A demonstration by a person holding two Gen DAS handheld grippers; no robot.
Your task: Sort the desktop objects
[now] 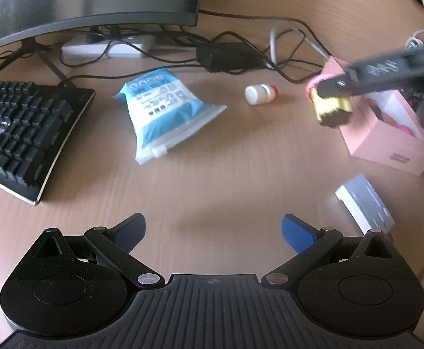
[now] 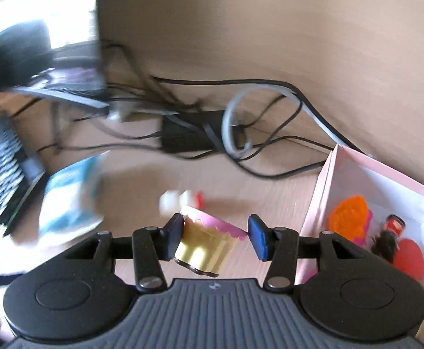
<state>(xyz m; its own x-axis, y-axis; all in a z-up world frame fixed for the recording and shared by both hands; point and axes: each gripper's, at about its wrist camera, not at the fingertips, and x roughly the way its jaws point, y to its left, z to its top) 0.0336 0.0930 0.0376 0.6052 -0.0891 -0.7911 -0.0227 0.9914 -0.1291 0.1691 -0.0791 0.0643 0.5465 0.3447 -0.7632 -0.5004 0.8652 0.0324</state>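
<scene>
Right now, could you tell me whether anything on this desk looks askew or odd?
Yes. The small white bottle with a red cap lies on its side on the desk, and the blue-and-white pouch lies askew. The cupcake toy sits tilted between the right gripper fingers.
</scene>
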